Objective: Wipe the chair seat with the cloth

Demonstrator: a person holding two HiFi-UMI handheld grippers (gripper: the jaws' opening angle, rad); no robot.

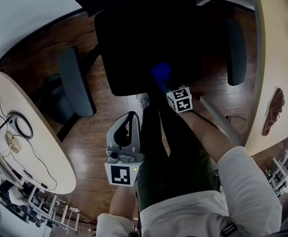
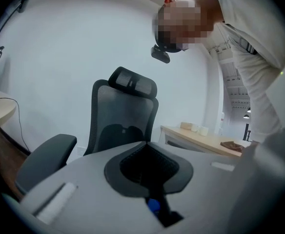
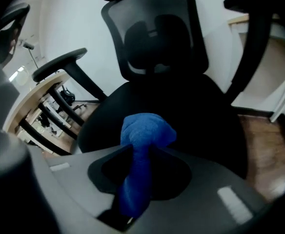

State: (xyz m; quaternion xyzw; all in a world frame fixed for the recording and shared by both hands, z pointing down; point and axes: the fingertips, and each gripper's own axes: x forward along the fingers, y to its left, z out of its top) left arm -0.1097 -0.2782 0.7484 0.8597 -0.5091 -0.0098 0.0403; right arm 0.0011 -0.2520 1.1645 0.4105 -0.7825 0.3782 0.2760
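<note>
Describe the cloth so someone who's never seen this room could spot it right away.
Find the black office chair on the wooden floor, and look at its seat. Near the seat's front edge, the right gripper is shut on the cloth, a bunched wad. It is the only bright blue thing against that black.

The cloth [image 3: 145,130] looks fuzzy, the seat [image 1: 134,43] matt, the floor [image 1: 92,142] glossy wood
</note>
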